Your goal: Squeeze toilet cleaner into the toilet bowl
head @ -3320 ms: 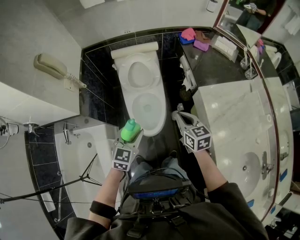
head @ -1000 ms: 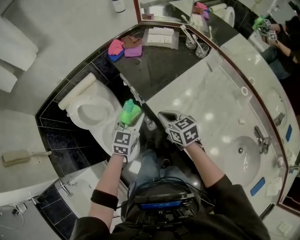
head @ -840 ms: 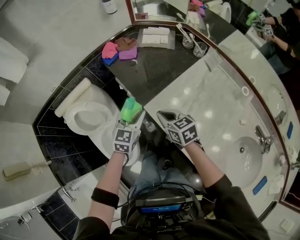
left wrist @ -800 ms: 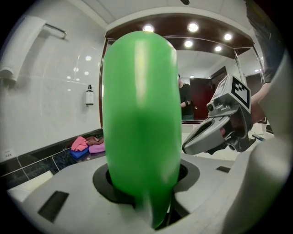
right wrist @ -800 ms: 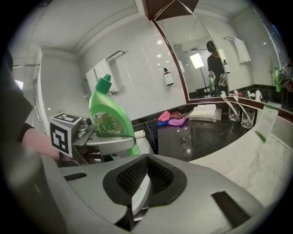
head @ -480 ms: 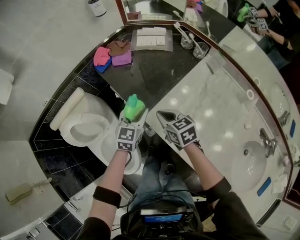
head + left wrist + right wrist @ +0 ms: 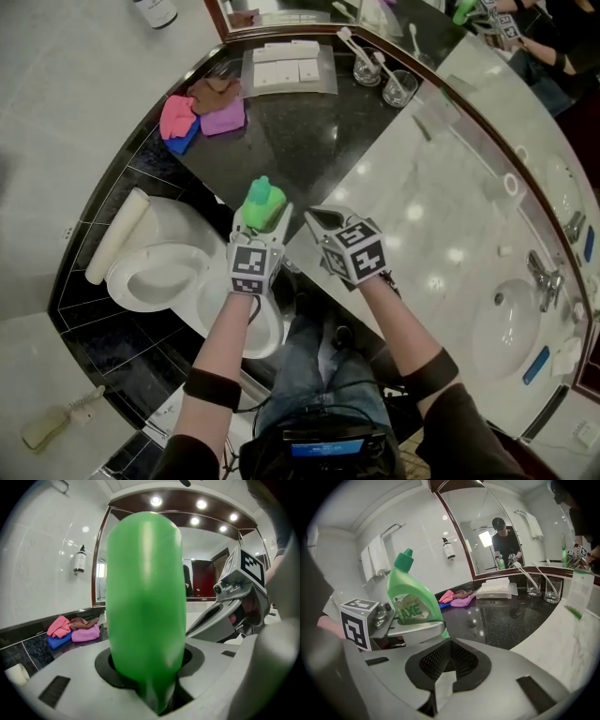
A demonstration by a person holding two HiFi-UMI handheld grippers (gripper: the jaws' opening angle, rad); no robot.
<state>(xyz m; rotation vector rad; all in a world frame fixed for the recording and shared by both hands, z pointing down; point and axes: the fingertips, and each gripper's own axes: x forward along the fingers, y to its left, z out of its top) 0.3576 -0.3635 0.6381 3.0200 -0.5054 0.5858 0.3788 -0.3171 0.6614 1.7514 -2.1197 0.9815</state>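
A green toilet cleaner bottle with a green cap stands upright in my left gripper, whose jaws are shut on its lower body. In the left gripper view the bottle fills the middle, wedged in my left gripper. My right gripper hangs just right of it, shut and holding nothing. Its own view shows my right gripper closed, with the labelled bottle beyond at the left. The white toilet lies below and left of the bottle, its bowl partly hidden by my left arm.
A black counter ahead carries pink, blue and purple cloths, a tray of white folded towels and two glasses. The white marble vanity with its sink runs to the right. A wall phone hangs at the lower left.
Both grippers, the left still gripping the bottle, have moved away from over the toilet bowl toward the corner of the black counter. The view has swung right, and the toilet has slid to the lower left.
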